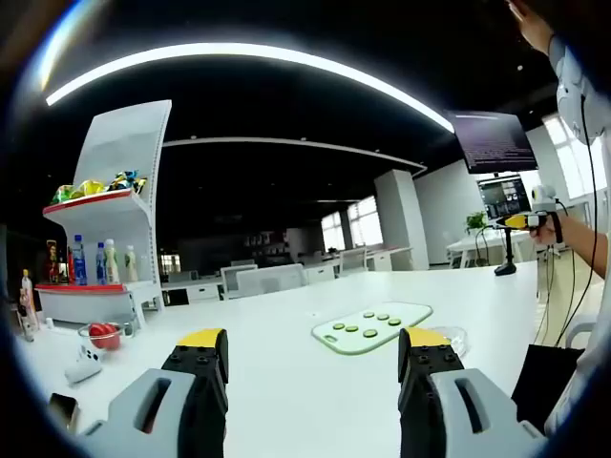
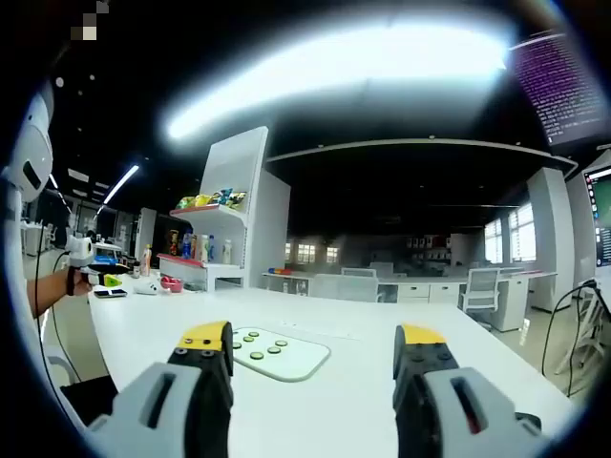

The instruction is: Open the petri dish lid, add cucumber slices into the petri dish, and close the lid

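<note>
The petri dish [image 1: 449,338] lies on the white table [image 1: 286,382], a clear shallow dish just beside the near right end of a pale green cutting board [image 1: 372,326]; in the left gripper view it is partly hidden behind that gripper's right jaw, and whether its lid is on cannot be told. On the board sit several round cucumber slices [image 1: 368,324], set apart from one another in loose rows. In the right gripper view the same cutting board [image 2: 277,355] with its cucumber slices [image 2: 256,345] lies ahead and to the left, between the jaws and the far table edge. The left gripper [image 1: 310,367] hangs above the table with its yellow-tipped jaws spread wide and nothing between them; the right gripper [image 2: 315,367] is likewise spread wide and empty, well short of the board. Farther off in the left gripper view, a white shelf unit [image 1: 115,219] stands on the left end of the table with bottles [image 1: 95,262] and bright packets on it, and a small clear bowl [image 1: 103,334] with something red sits near its foot. A person's forearm [image 1: 573,243] shows at the right edge of the left gripper view, and a dark screen [image 1: 492,141] hangs beyond it.
</note>
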